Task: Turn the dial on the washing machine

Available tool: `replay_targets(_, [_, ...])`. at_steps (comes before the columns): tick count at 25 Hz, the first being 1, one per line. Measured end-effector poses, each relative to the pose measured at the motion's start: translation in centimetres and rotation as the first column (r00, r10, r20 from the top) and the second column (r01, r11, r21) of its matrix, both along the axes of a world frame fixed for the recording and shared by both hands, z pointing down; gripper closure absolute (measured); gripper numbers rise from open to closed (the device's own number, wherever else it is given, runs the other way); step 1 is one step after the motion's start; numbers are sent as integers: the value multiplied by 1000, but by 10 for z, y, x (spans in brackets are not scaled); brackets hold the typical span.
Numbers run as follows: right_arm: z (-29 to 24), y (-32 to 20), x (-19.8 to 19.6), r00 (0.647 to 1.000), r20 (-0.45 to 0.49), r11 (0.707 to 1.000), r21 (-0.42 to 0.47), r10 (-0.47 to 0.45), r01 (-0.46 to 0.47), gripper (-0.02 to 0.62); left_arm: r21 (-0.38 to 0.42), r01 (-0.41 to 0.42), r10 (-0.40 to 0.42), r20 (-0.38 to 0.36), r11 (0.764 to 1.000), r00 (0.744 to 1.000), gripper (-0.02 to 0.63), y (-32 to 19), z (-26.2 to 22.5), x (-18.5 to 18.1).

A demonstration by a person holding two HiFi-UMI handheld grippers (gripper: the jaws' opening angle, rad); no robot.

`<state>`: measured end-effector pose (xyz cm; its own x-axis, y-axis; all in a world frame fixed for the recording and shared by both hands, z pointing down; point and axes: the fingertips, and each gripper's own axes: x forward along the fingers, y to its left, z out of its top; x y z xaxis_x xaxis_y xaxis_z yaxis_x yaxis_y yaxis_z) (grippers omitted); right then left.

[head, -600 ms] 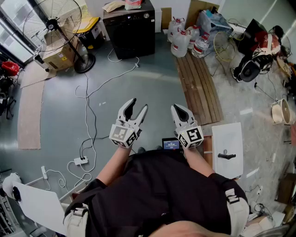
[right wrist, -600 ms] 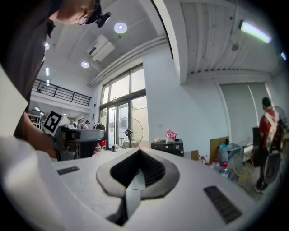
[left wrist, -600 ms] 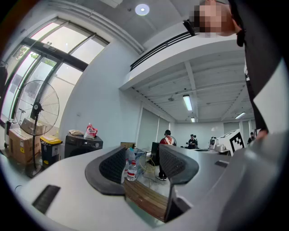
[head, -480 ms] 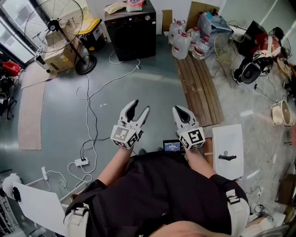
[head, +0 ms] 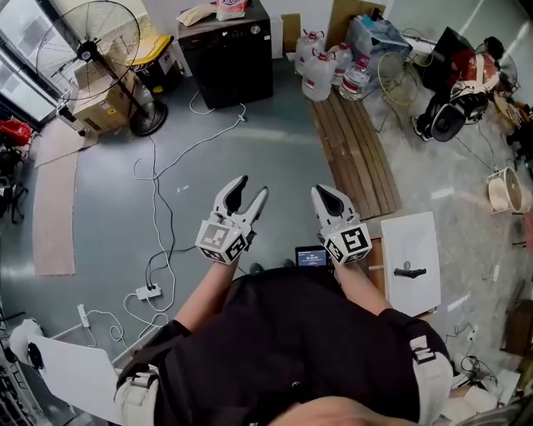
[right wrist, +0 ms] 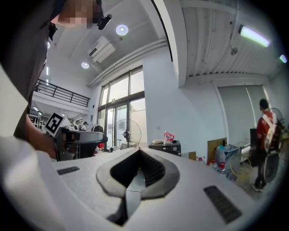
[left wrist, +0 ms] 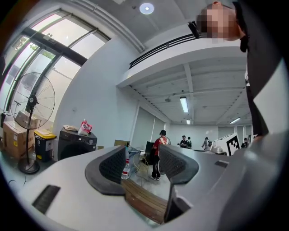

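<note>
**Inspector:** Condition of the left gripper?

**Operator:** My left gripper (head: 252,191) is held level in front of my chest with its jaws standing wide apart. Nothing lies between the pads (left wrist: 113,164). Through the gap I see only the wooden slats (left wrist: 142,198) on the floor and a water bottle (left wrist: 126,169) far beyond.

**Inspector:** And the right?

**Operator:** My right gripper (head: 326,195) is level too, beside the left one but not touching it. Its jaws are closed pad against pad and carry nothing.

**Inspector:** Location of the task item?

**Operator:** The washing machine (head: 226,52) is black and stands against the far wall, well apart from both grippers. Bare grey floor (head: 250,141) lies between us. In the head view it sits ahead of the left gripper. The dial (right wrist: 175,149) shows only as a small round spot at the right end of the control panel, too small to read. Neither gripper touches it. A red-and-white bag (head: 231,7) rests on the machine's top.

**Inspector:** Surroundings?

**Operator:** A pedestal fan (head: 87,46) stands to the machine's left and water jugs (head: 321,73) to its right. A white cable (head: 158,166) trails across the floor to a power strip (head: 146,289). A white panel with a black handle (head: 410,262) lies just right of my right gripper.
</note>
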<state>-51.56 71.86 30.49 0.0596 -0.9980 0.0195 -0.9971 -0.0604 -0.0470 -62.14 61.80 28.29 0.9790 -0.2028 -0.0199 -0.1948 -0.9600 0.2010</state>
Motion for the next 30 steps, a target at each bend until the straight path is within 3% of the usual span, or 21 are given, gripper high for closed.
replay_targets(8, [-18, 17, 33, 999, 3, 995, 90, 39, -39, 594, 31, -1, 2, -26, 1000, 1000, 391, 10, -12, 18])
replay_targets(21, [7, 48, 64, 998, 60, 997, 61, 35, -39, 594, 13, 38, -38, -1, 999, 999, 391, 27, 3, 37])
replay_targets(30, [25, 41, 90, 990, 116, 995, 42, 83, -89, 594, -8, 28, -28, 17, 1000, 999, 391, 12, 26, 54])
